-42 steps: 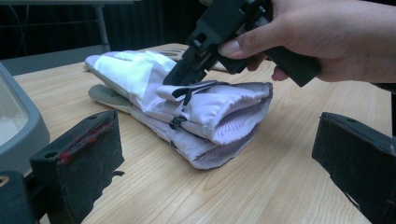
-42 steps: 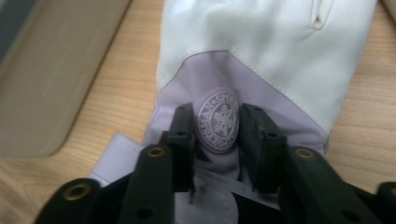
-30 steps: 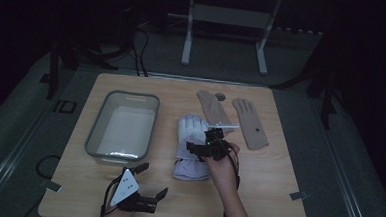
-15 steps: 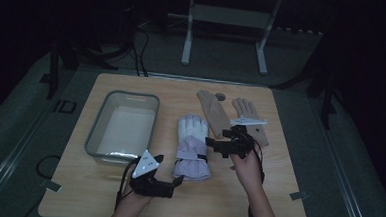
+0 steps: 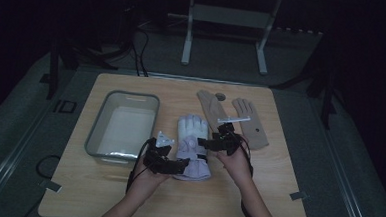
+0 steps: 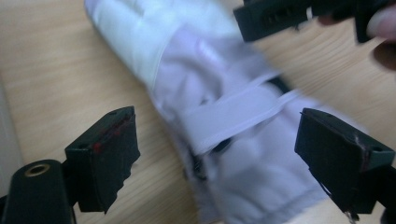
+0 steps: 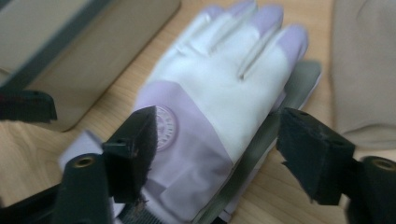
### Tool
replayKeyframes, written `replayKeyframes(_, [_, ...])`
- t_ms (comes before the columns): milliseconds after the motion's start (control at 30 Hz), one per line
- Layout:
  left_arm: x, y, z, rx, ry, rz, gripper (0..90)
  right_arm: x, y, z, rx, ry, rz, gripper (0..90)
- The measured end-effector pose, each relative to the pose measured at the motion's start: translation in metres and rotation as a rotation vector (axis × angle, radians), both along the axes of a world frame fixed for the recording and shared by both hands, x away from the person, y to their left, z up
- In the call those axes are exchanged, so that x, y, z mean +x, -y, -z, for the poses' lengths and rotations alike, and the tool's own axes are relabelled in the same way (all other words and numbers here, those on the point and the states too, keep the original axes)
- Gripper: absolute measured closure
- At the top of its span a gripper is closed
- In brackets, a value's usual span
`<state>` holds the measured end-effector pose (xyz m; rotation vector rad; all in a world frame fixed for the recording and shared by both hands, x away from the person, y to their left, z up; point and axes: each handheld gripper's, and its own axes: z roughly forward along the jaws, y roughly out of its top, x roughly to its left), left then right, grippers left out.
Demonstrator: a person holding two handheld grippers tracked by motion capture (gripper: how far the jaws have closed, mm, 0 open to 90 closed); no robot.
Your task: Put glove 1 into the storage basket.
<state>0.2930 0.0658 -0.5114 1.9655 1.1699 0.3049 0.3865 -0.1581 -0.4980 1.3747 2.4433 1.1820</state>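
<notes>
Here the white and lilac glove (image 5: pixel 191 146) lies flat mid-table, beside the grey tub (image 5: pixel 122 125). The left gripper (image 6: pixel 217 154) spreads wide over its blurred cuff; the right gripper (image 7: pixel 217 149), also spread, straddles its wrist. Whether either jaw touches the cloth is unclear.

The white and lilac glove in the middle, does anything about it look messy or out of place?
Slightly. The white and lilac glove lies flat, fingers pointing away from the person, but its wrist strap hangs loose and crooked across the cuff. A second glove edge peeks out beneath it. Both claws, left and right, sit open around it.
</notes>
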Motion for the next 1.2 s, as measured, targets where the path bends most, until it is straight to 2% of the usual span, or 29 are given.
replayKeyframes(133, [0.004, 0.003, 0.019, -0.009, -0.062, -0.009, 15.1, 0.007, -0.002, 0.022, -0.05, -0.061, 0.015, 29.6])
replayKeyframes(233, [0.009, 0.001, 0.03, -0.048, -0.121, -0.004, 15.1, 0.008, 0.0, 0.035, -0.099, -0.082, 0.01, 27.3])
replayKeyframes(267, [0.01, 0.001, 0.034, -0.055, -0.129, 0.004, 15.1, 0.008, 0.0, 0.038, -0.103, -0.093, 0.005, 27.3])
replayKeyframes(467, [0.02, -0.001, 0.046, -0.091, -0.183, 0.023, 15.9, 0.011, 0.003, 0.046, -0.042, -0.126, -0.038, 41.8])
replayKeyframes(533, [0.022, -0.003, 0.05, -0.122, -0.21, 0.042, 19.4, 0.01, 0.003, 0.046, -0.035, -0.13, -0.053, 46.6])
replayKeyframes(667, [0.023, -0.004, 0.052, -0.152, -0.223, 0.094, 34.9, 0.01, 0.003, 0.048, -0.022, -0.14, -0.066, 54.2])
replayKeyframes(833, [0.024, -0.004, 0.052, -0.141, -0.225, 0.11, 43.3, 0.009, 0.001, 0.048, -0.013, -0.153, -0.053, 61.0])
replayKeyframes(933, [0.024, -0.006, 0.053, -0.161, -0.223, 0.107, 51.0, 0.01, 0.0, 0.047, -0.013, -0.164, -0.05, 69.0])
replayKeyframes(1000, [0.024, -0.007, 0.051, -0.159, -0.215, 0.107, 57.7, 0.008, 0.0, 0.046, -0.013, -0.156, -0.04, 73.4])
replayKeyframes(1100, [0.022, -0.004, 0.047, -0.131, -0.194, 0.112, 66.3, 0.005, -0.001, 0.044, -0.02, -0.135, -0.026, 77.8])
replayKeyframes(1200, [0.022, -0.005, 0.046, -0.137, -0.197, 0.111, 69.7, 0.004, -0.002, 0.042, -0.021, -0.124, -0.012, 79.3])
